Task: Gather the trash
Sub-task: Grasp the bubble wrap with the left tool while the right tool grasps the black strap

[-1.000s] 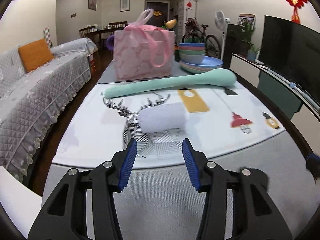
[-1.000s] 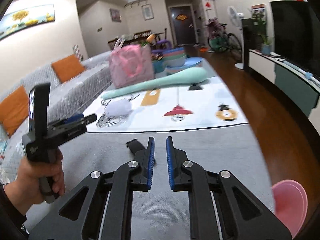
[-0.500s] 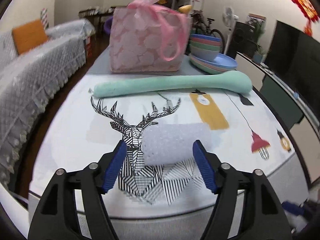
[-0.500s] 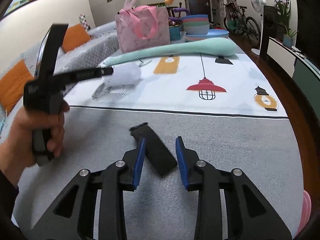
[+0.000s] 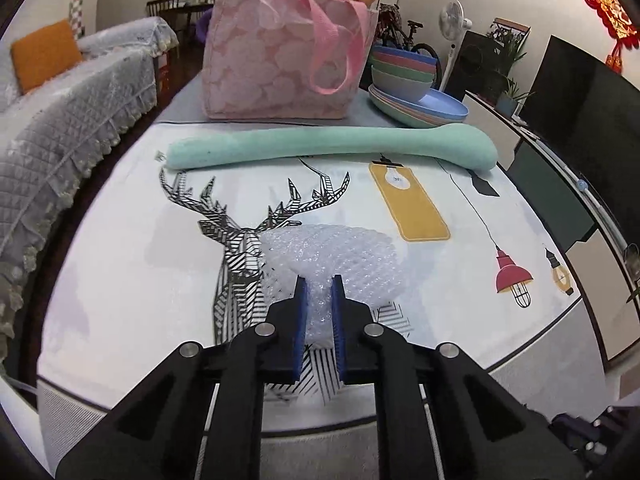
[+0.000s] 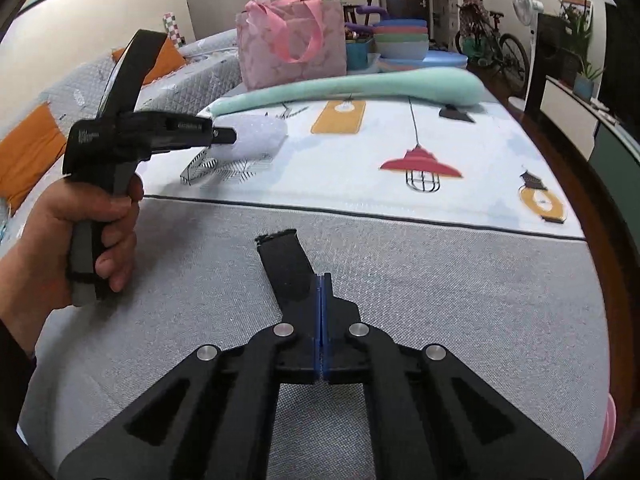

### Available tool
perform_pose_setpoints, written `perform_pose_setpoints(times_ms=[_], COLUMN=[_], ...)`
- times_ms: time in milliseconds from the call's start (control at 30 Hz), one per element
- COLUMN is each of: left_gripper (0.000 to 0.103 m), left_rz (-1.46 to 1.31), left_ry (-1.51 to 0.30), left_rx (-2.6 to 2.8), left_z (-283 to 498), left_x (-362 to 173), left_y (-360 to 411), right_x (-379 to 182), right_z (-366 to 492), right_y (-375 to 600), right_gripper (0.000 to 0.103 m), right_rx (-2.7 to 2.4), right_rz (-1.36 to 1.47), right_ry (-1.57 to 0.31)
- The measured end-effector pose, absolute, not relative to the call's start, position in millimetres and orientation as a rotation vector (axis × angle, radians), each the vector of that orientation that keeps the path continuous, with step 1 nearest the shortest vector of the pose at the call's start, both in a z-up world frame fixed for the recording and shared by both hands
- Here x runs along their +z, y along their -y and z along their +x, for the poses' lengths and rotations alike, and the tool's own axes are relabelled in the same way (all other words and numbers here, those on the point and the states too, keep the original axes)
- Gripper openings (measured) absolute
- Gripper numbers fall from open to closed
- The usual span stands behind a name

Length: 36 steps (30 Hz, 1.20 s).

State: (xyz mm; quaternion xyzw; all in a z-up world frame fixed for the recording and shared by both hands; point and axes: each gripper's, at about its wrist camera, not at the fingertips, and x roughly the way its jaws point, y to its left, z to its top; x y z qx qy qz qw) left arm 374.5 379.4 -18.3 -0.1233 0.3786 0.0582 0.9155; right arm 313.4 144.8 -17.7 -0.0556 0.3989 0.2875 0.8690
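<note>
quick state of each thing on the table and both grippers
left gripper: closing on the bubble wrap
bubble wrap: crumpled, pinched between the pads
right gripper: shut on the black strip
black strip: flat on grey cloth
pink tote bag: upright
bowls: stacked
green cushion: lying flat

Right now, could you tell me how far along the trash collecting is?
Nothing looks binned yet; no bin is clearly visible. In hand: the left gripper is closing on the bubble wrap, pads pinching it on the printed cloth, and the right gripper is shut on the black scrap on the grey cover. Left: lift both and drop them off.
</note>
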Motion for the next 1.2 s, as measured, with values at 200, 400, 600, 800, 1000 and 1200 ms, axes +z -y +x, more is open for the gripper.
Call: perform_pose_setpoints(times_ms=[200,400,600,800,1000,1200], left_gripper=[0.011,0.011,0.011,0.011,0.011,0.011], left_rz=[-0.177,-0.15,-0.165,-0.176,-0.237,-0.216], left_ry=[-0.735,-0.713,-0.686,-0.661,-0.659,-0.634], left_rx=[0.157,0.145,0.135,0.148,0.17,0.177], left_z=[345.2,300.5,240.8,185.6,156.3,148.3], left_x=[0.5,23.9,58.4,80.8,69.3,68.6], left_y=[-366.4,-351.6,-342.0,-329.1,-324.3,-310.4], right_x=[5.2,15.3,3.2,-17.3,-24.5,-3.4], right_z=[299.7,288.6,294.0,312.8,313.9,297.4], right_y=[-136.4,-122.6,-121.5,-142.7,-150.9,-134.3], right_gripper=[0.0,0.0,0.054,0.054,0.023,0.023], right_rx=[0.605,0.591,0.616,0.611,0.599,0.593], right_rz=[-0.113,-0.135,-0.126,-0.143,-0.183,-0.175], right_ry=[-0.772,-0.738,-0.771,-0.849,-0.868,-0.817])
